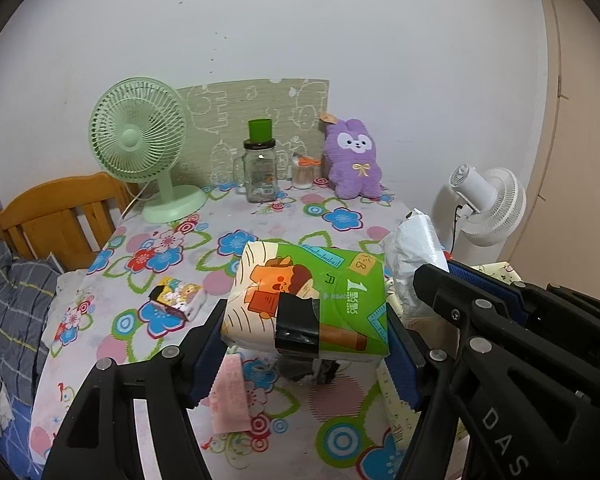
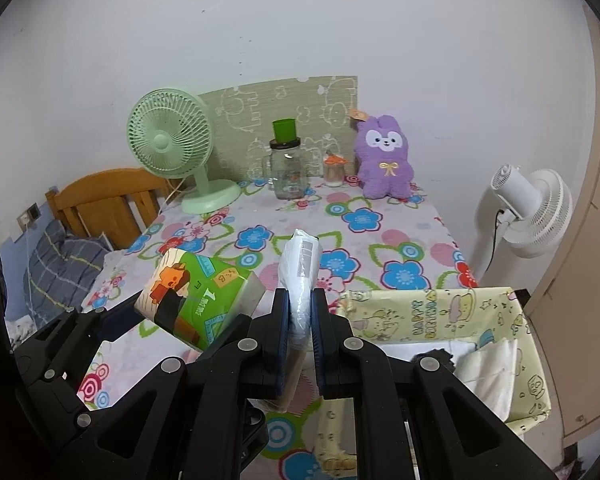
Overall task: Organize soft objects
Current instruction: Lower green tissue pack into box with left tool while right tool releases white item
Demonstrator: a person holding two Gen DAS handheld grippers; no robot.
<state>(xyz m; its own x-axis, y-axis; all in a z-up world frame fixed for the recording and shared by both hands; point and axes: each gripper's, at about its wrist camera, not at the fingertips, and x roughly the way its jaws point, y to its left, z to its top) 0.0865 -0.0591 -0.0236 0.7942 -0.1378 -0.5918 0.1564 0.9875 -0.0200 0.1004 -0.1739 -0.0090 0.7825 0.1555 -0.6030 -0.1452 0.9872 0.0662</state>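
Observation:
My left gripper is shut on a green tissue pack with a cartoon print and black tape, held above the flowered table. The pack also shows in the right wrist view. My right gripper is shut on a white plastic pack, held upright above the table; it also shows in the left wrist view. A purple plush rabbit sits at the table's far edge. A yellow "Happy Birthday" box stands at the table's right front with white soft items inside.
A green desk fan, a glass jar with a green lid and a small jar stand at the back. A small colourful packet and a pink slip lie on the table. A white floor fan stands right; a wooden bed frame left.

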